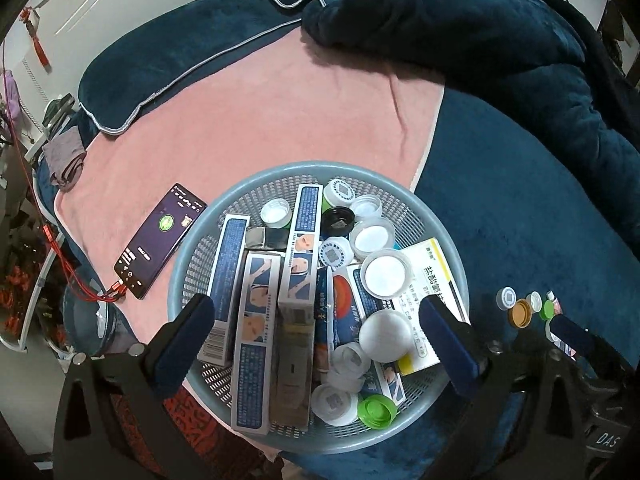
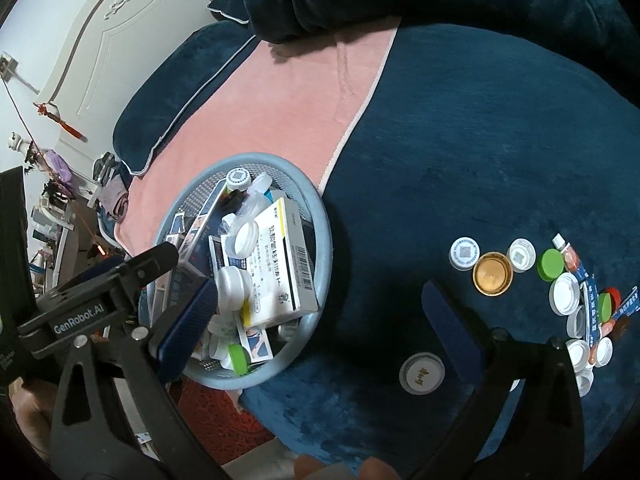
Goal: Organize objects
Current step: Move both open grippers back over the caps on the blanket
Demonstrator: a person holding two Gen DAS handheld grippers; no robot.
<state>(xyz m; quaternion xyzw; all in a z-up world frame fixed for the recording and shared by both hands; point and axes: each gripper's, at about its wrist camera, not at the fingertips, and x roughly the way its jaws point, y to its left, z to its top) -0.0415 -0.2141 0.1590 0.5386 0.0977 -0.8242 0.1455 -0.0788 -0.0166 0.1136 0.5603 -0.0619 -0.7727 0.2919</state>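
A round grey-blue basket [image 1: 192, 248] sits on the bed, filled with blue-and-white boxes [image 1: 300, 248], a yellow-edged white box [image 2: 280, 256], a white ball [image 1: 386, 336] and several caps. My left gripper [image 1: 316, 340] hangs over the basket's near side, open wide, its pads touching nothing. My right gripper [image 2: 320, 326] stands open over the blue blanket [image 2: 460, 140], right of the basket [image 2: 326, 240]. A white lid [image 2: 422, 372] lies below its right finger. Loose caps lie further right: white [image 2: 464, 254], gold [image 2: 493, 273], green [image 2: 551, 266], with small packets.
A lit phone [image 1: 160, 240] on a red cable [image 1: 80, 288] lies on the pink towel [image 1: 260, 112] left of the basket. Dark blue pillows [image 1: 168, 60] and a bunched quilt [image 1: 440, 20] lie at the far end. A white headboard [image 2: 120, 40] is behind, cluttered shelves at left.
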